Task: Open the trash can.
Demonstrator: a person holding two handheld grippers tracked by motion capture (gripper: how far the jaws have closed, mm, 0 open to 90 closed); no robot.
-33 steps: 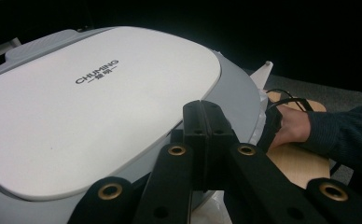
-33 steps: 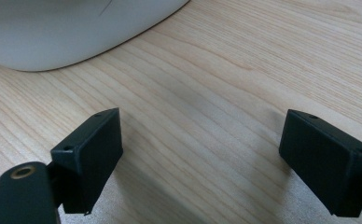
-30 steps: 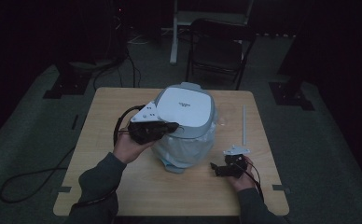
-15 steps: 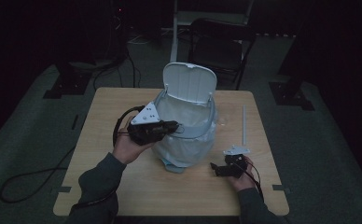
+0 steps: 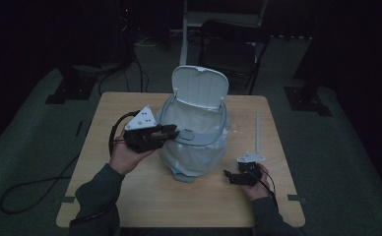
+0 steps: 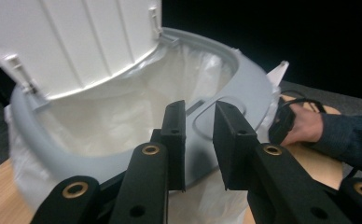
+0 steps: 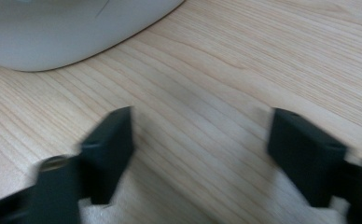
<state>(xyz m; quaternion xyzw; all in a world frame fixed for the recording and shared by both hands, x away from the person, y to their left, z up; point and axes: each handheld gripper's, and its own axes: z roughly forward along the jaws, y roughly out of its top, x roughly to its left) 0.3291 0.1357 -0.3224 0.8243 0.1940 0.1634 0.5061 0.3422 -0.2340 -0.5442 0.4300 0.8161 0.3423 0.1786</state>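
Grey plastic forms the rim of the bin (image 5: 194,135), which stands at the middle of the pale wooden table (image 5: 130,206) with its white ribbed lid (image 5: 200,87) tipped up and back on the far side. A thin, crinkled white bag (image 5: 191,160) lines the bin and drapes down its outside, bunching near the base.

Relative to the bin, the left gripper (image 5: 167,132) is held against the near-left part of the rim, raised off the table by a hand whose forearm in a dark sleeve comes up from below. It points level across the bin's opening. In the left gripper view its two flat black jaws stand a narrow gap apart, just over the rim and the push tab (image 6: 216,116) set in it; they have just been opening, and nothing sits between them. A grey three-cornered plate (image 5: 141,119) rides on top of it.

The right gripper (image 5: 231,177) lies low on the table to the near right of the bin, well apart from the left one, its hand resting on the wood. In the right gripper view its jaws stand wide over bare wood grain, blurred; they have just been closing a little and hold nothing. The bin's rounded base (image 7: 67,32) curves across the upper left there.

A slim pale rod (image 5: 257,130) lies on the table to the right of the bin.
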